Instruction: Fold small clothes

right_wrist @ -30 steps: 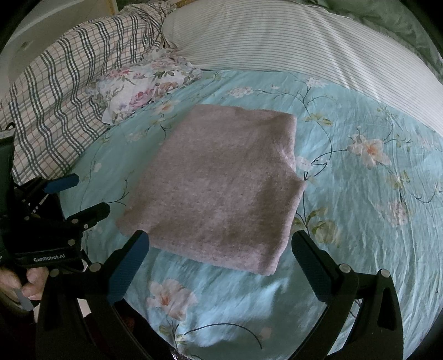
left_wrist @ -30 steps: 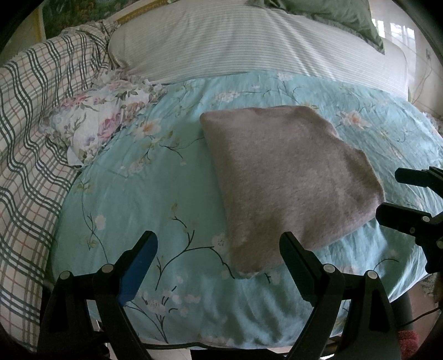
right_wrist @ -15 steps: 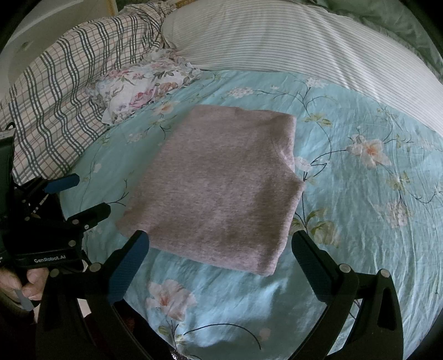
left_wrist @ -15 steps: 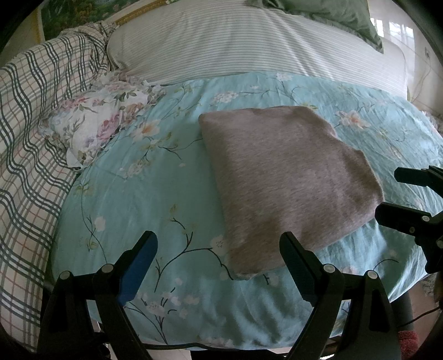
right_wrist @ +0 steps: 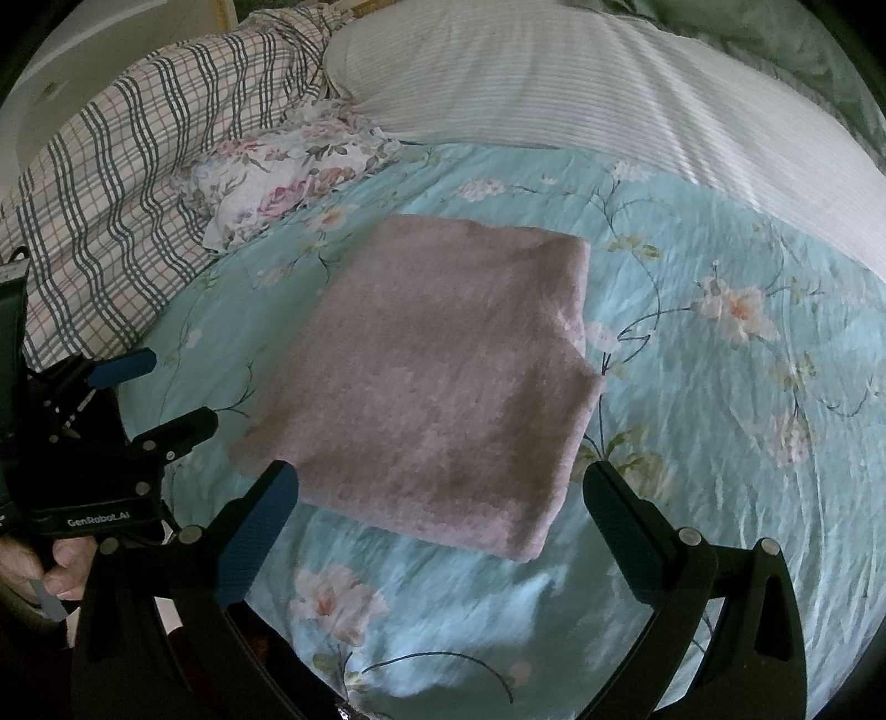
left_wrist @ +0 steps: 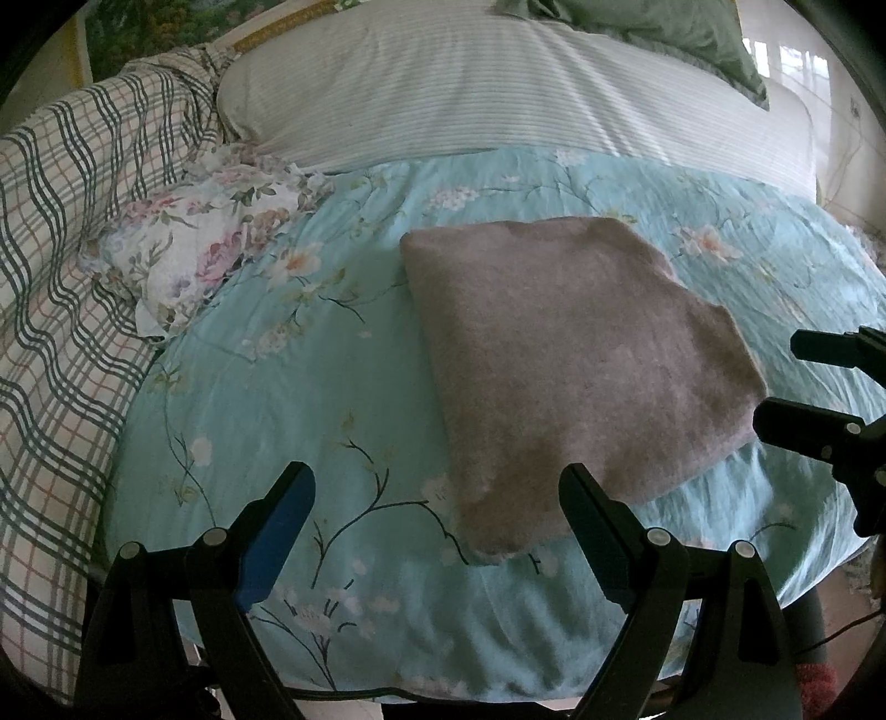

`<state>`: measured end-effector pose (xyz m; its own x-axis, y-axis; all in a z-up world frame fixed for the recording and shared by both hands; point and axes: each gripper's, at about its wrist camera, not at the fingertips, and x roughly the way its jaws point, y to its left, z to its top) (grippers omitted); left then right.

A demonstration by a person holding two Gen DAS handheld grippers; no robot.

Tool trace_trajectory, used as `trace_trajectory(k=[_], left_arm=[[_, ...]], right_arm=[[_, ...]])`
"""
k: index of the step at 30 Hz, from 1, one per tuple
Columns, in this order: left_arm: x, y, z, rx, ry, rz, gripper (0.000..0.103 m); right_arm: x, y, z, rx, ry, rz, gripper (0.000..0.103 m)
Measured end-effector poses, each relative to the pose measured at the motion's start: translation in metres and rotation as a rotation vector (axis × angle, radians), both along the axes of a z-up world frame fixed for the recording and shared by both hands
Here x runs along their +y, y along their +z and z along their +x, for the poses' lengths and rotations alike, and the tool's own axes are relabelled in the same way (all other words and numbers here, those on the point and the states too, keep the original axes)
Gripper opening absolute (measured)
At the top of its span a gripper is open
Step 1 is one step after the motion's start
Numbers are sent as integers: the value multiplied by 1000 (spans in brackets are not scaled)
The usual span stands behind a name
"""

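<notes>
A pinkish-grey knit garment (left_wrist: 570,354) lies folded into a flat rectangle on the turquoise floral bed sheet (left_wrist: 310,399); it also shows in the right wrist view (right_wrist: 443,382). My left gripper (left_wrist: 437,487) is open and empty, held above the garment's near left corner. My right gripper (right_wrist: 443,487) is open and empty, above the garment's near edge. Each gripper shows in the other's view: the right one (left_wrist: 797,382) at the right edge, the left one (right_wrist: 160,387) at the left edge.
A crumpled white floral cloth (left_wrist: 205,260) lies at the sheet's far left, against a plaid blanket (left_wrist: 61,266). A striped white pillow (left_wrist: 498,94) and a green pillow (left_wrist: 664,22) lie at the back. The bed's near edge runs just below both grippers.
Nearly nothing has moved. Both grippers stay open over the folded garment, with only a slight drift of the views.
</notes>
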<state>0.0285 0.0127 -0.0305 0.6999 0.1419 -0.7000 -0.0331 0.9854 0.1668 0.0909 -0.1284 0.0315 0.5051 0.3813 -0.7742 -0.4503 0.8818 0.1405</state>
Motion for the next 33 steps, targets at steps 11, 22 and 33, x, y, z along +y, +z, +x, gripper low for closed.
trace_trajectory(k=[11,22,33], left_arm=[[0,2,4,-5,0,10,91],[6,3,25,-7,13,17,91],[10,0,41,25,36,-13,96]], right_arm=[[-3,0,15,8,-2,-4,103],[-5,-1,36,15,-13,-7,103],[2,-12,48,43,-4,10,103]])
